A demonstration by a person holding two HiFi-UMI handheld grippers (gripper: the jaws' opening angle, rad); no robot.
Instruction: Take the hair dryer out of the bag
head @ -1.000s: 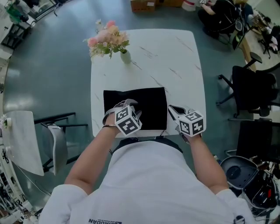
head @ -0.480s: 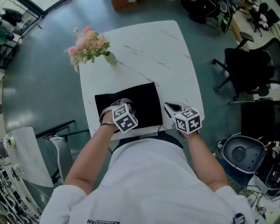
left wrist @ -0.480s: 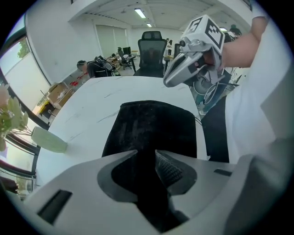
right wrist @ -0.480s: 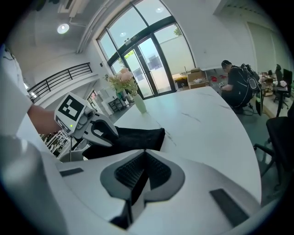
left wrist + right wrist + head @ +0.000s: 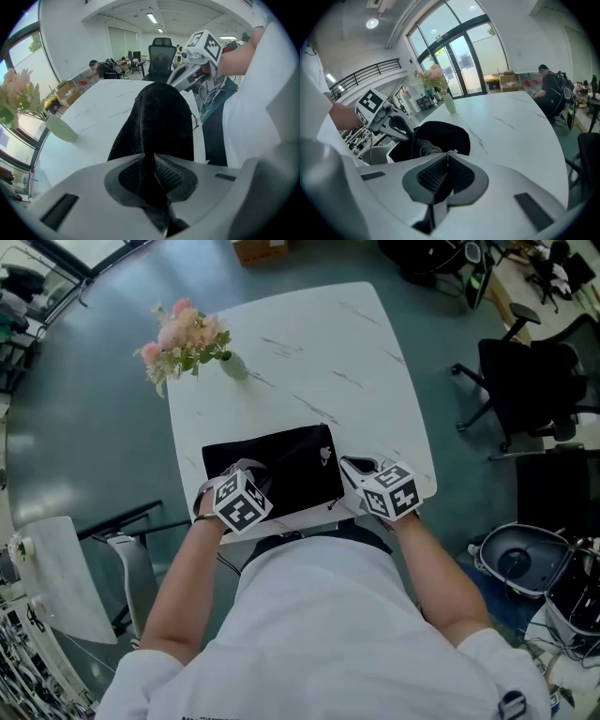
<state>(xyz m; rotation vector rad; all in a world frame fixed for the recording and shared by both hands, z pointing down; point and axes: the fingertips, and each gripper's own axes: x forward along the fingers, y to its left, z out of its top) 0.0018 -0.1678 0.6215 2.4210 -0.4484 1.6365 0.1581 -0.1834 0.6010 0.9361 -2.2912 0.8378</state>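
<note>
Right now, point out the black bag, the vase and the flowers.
black bag [image 5: 286,474], head view, middle of its fabric.
vase [image 5: 234,367], head view, its pale body.
flowers [image 5: 183,334], head view, the pink blooms.

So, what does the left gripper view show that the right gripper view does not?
Only the left gripper view: the left gripper, its jaws having just been closing, pinching a fold of the black bag; the right gripper from outside. Only the right gripper view: the bag's open mouth with something grey inside, glass doors, the right gripper's own jaws shut on the bag's edge. Both: the bag, the white table, the flowers in a vase.
</note>
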